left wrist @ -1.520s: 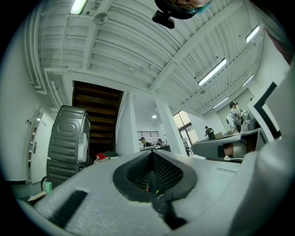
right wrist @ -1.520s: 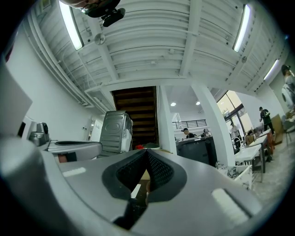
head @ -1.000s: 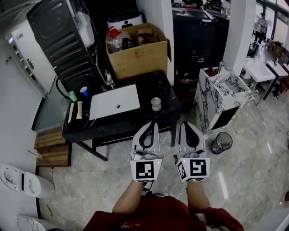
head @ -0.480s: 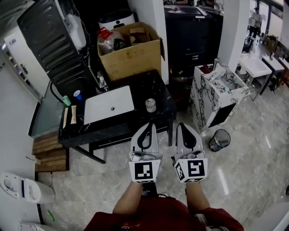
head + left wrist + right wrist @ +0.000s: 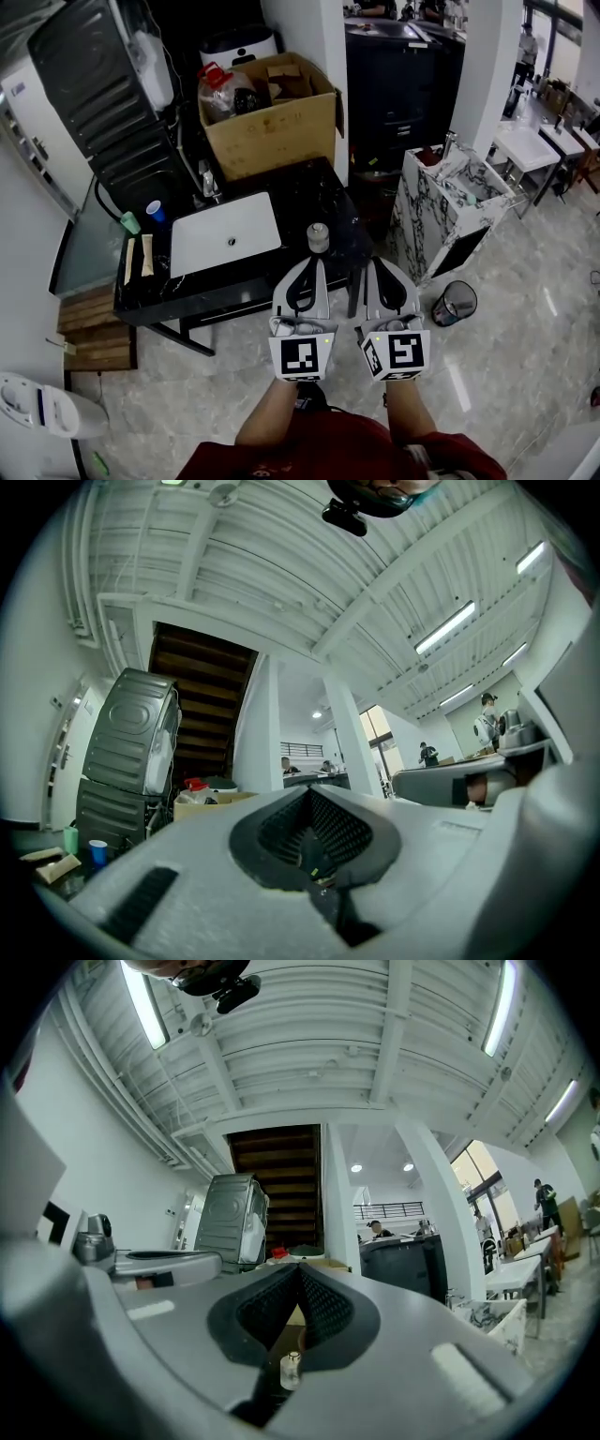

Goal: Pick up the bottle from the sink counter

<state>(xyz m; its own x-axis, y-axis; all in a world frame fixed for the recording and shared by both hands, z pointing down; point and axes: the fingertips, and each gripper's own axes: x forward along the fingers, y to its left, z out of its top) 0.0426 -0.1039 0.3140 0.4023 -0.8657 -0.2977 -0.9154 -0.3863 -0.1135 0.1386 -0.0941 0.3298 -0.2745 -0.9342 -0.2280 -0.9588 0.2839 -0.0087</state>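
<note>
Both jaw pairs were closed, empty: left gripper (image 5: 321, 263), right gripper (image 5: 374, 263) short of bottle (image 5: 319, 238) beside sink (image 5: 208, 231); cardboard box (image 5: 274, 133) stood behind; bottle contents unclear

We see one small bottle (image 5: 319, 238) upright on the black sink counter (image 5: 309, 187).

It looks squat and pale, with a clear or translucent body and a lighter cap on top; we cannot read any label. It stands alone on the dark marbled top, just to the right of the white basin (image 5: 225, 234) and apart from it, near the counter's front right part. In the right gripper view we see it small and low in the middle, upright, cap uppermost.
</note>
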